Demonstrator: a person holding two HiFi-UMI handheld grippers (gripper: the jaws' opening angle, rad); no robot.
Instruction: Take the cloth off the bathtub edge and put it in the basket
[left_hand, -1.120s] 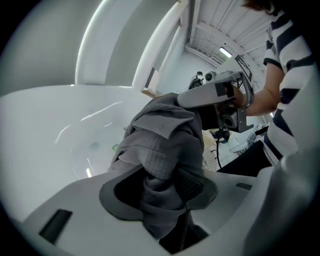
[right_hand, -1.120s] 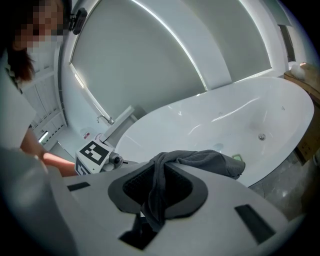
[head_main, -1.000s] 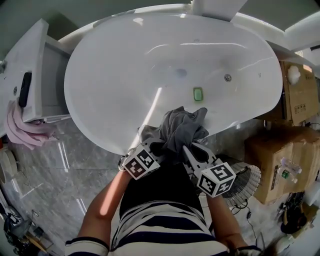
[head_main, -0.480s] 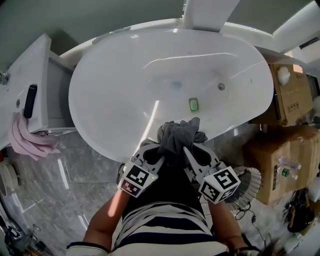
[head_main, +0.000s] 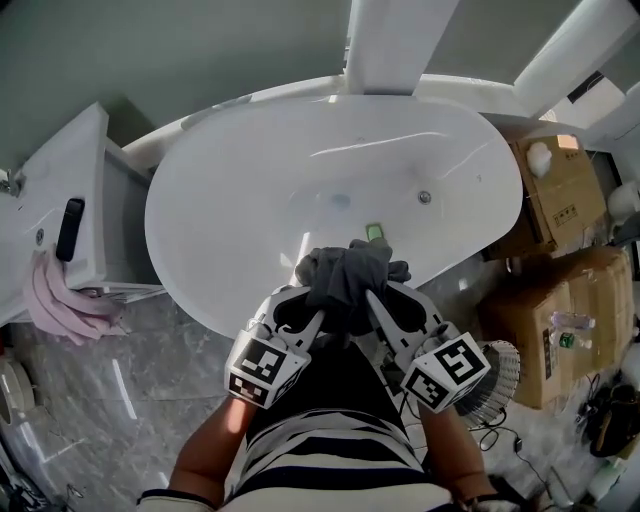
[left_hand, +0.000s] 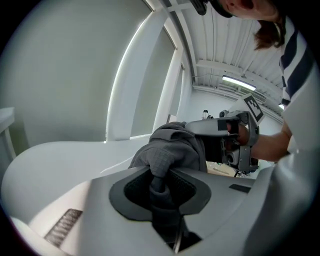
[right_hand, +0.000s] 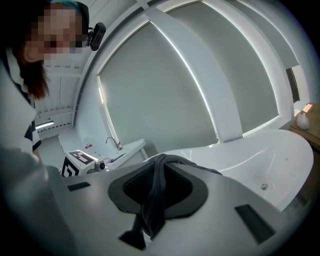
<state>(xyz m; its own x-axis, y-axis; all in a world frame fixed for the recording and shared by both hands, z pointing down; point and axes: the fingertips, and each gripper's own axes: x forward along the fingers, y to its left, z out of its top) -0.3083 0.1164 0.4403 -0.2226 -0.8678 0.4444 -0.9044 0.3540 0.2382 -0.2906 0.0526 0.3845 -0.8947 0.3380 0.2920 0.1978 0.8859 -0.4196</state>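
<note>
A dark grey cloth (head_main: 349, 283) hangs bunched between my two grippers, lifted above the near rim of the white bathtub (head_main: 200, 270). My left gripper (head_main: 318, 312) is shut on the cloth's left part; in the left gripper view the grey cloth (left_hand: 167, 152) is pinched between its black pads. My right gripper (head_main: 372, 300) is shut on the right part, and in the right gripper view a fold of the cloth (right_hand: 155, 200) runs down between its pads. A wire basket (head_main: 488, 375) shows at the right behind the right gripper's marker cube, partly hidden.
A small green object (head_main: 374, 232) lies on the tub floor near the drain (head_main: 425, 197). Cardboard boxes (head_main: 550, 310) stand at the right. A white cabinet (head_main: 55, 230) with a pink towel (head_main: 60, 305) is at the left. The floor is grey marble tile.
Both grippers have lifted the cloth off the tub's edge and gathered it into a tighter bunch. The left gripper's jaws have shut on it. The view has tilted up.
</note>
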